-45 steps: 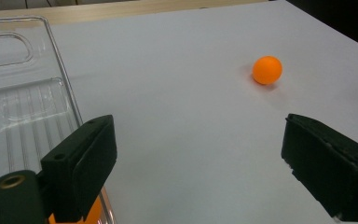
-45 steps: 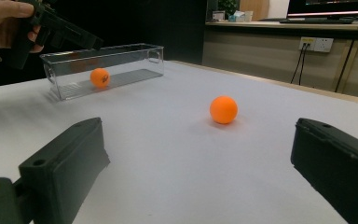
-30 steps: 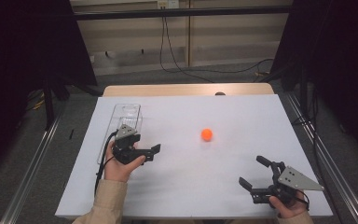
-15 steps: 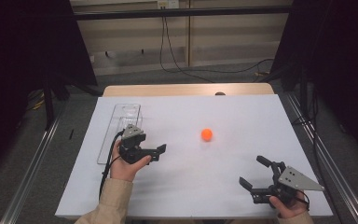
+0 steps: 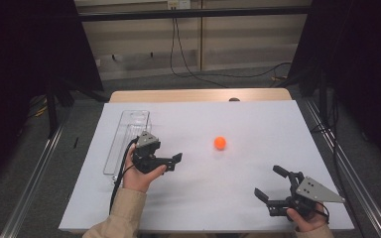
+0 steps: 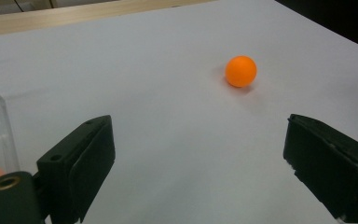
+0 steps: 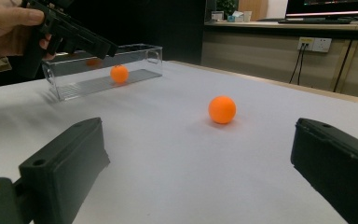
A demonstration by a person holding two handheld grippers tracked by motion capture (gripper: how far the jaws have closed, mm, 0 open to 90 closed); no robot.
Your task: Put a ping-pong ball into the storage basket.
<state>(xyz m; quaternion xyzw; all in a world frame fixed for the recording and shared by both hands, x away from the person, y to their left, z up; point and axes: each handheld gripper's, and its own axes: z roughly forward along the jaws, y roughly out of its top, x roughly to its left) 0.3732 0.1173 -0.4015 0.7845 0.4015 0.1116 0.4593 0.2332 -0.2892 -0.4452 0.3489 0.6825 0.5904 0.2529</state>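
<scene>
Ball (image 5: 220, 143) lies free at frame centre on the white surface (image 5: 238, 124) — left tool (image 5: 171, 162) spread beside it at left-centre, right tool (image 5: 271, 184) spread, empty, lower right.

The table (image 5: 238, 198) has a white top with a strip of bare wood along its far edge. An orange ball (image 5: 220, 143) lies on the white surface, ahead of the left gripper (image 5: 171, 161) and a little to its right, well apart from its spread jaws; from the right gripper (image 5: 268, 183) it lies ahead, between the lines of that gripper's spread jaws and also well apart. A long clear plastic box (image 5: 124, 141) rests on the table just beside the left gripper, on its left, lengthwise toward the far edge. In the right gripper view, a second orange ball (image 7: 119, 73) sits inside that box.
</scene>
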